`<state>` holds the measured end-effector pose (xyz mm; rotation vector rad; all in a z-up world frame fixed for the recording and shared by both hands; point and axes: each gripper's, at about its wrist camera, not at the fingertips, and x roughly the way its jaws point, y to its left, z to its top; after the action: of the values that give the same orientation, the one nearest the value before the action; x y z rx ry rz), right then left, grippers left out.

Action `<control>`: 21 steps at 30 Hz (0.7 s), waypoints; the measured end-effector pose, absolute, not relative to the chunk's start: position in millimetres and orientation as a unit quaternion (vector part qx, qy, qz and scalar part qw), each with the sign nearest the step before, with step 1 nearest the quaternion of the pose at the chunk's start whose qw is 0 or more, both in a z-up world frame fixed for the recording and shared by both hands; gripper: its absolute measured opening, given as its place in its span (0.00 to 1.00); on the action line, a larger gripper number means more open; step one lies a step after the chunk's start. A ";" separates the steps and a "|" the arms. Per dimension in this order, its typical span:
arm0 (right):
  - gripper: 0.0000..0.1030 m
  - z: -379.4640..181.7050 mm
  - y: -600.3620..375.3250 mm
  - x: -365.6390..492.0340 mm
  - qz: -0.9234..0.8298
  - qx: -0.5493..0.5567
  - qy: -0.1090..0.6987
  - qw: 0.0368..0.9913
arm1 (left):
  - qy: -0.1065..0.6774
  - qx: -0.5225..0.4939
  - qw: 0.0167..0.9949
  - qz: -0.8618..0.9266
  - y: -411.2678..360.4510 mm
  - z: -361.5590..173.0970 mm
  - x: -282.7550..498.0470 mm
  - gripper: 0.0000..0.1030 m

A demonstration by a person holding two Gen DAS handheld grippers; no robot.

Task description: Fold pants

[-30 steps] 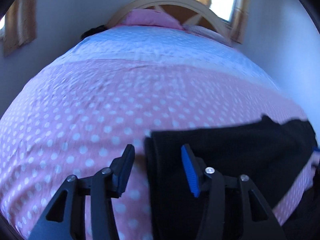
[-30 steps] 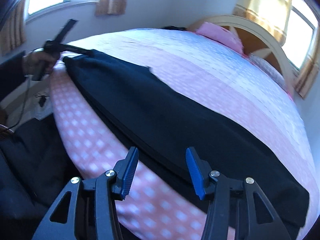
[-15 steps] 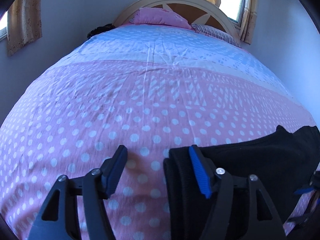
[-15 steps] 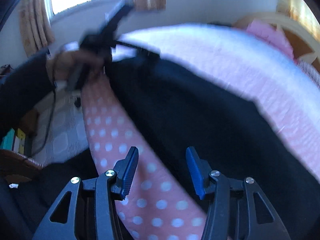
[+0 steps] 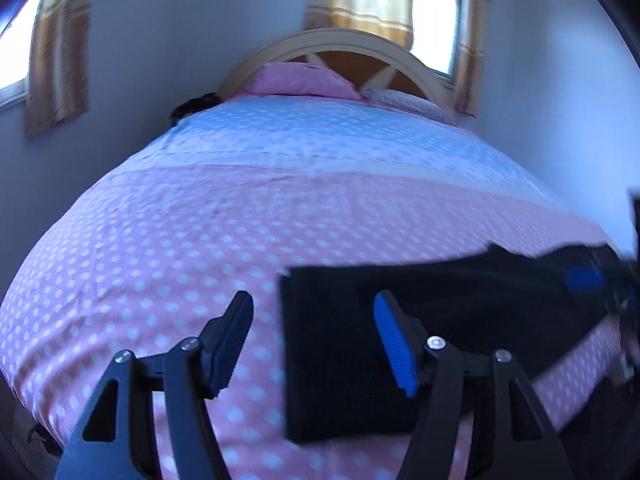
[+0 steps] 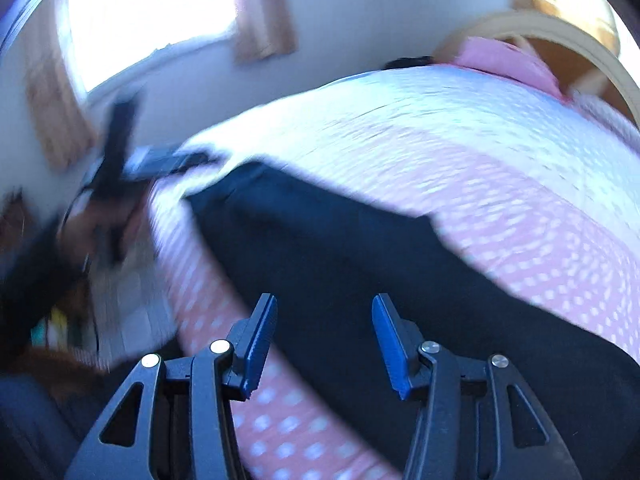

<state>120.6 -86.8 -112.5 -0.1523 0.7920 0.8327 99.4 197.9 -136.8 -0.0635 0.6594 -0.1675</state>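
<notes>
**Black pants stretched along the near edge of the bed**

The black pants (image 5: 440,320) lie flat on the pink polka-dot bedspread (image 5: 200,248), running along the near edge of the bed. In the right wrist view they (image 6: 360,264) make a long dark band from far left to the bottom right corner.

The left gripper (image 5: 314,340) hovers over one end of the pants with its jaws wide apart and nothing between them: the blue-padded finger sits over the fabric, the other over bare bedspread. The right gripper (image 6: 324,340) is spread open too, empty, straddling the near edge of the pants. Can't tell if either one actually touches the cloth.

Further back there's a pink pillow (image 5: 304,82) against a curved wooden headboard (image 5: 340,40), and curtained windows (image 5: 436,12) behind. The right wrist view is badly motion-blurred, so the left side of it is mush.
</notes>
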 end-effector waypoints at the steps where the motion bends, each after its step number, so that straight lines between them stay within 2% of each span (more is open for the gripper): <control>1: 0.50 -109.1 -93.9 137.0 0.381 -0.045 0.378 0.843 | 0.327 -0.025 0.940 -0.094 189.6 -139.1 96.3 0.64; 8: 0.50 -126.4 -103.2 221.1 0.311 0.059 0.429 0.846 | 0.352 0.054 0.930 -0.095 155.3 -167.5 93.4 0.64; 12: 0.49 -150.1 -91.2 246.8 0.318 0.098 0.471 0.817 | 0.340 0.079 0.932 -0.100 155.5 -171.3 85.9 0.65; 13: 0.45 -155.9 -87.6 250.5 0.322 0.104 0.481 0.809 | 0.341 0.075 0.931 -0.105 158.8 -171.0 85.5 0.65; 14: 0.24 -161.0 -83.0 254.4 0.332 0.114 0.494 0.796 | 0.340 0.075 0.931 -0.108 160.4 -171.6 85.4 0.66; 16: 0.11 -159.8 -81.1 252.6 0.323 0.110 0.493 0.801 | 0.334 0.078 0.933 -0.113 161.2 -173.3 83.4 0.66; 17: 0.07 -158.2 -82.4 254.8 0.319 0.113 0.488 0.805 | 0.330 0.077 0.934 -0.114 161.3 -174.3 81.6 0.66; 21: 0.07 -167.6 -81.1 262.3 0.305 0.113 0.493 0.807 | 0.323 0.063 0.938 -0.109 162.3 -172.4 77.7 0.67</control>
<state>262.3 -81.1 -167.6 0.2412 1.0538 0.6523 77.7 162.3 -172.4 0.1291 0.6590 -0.2232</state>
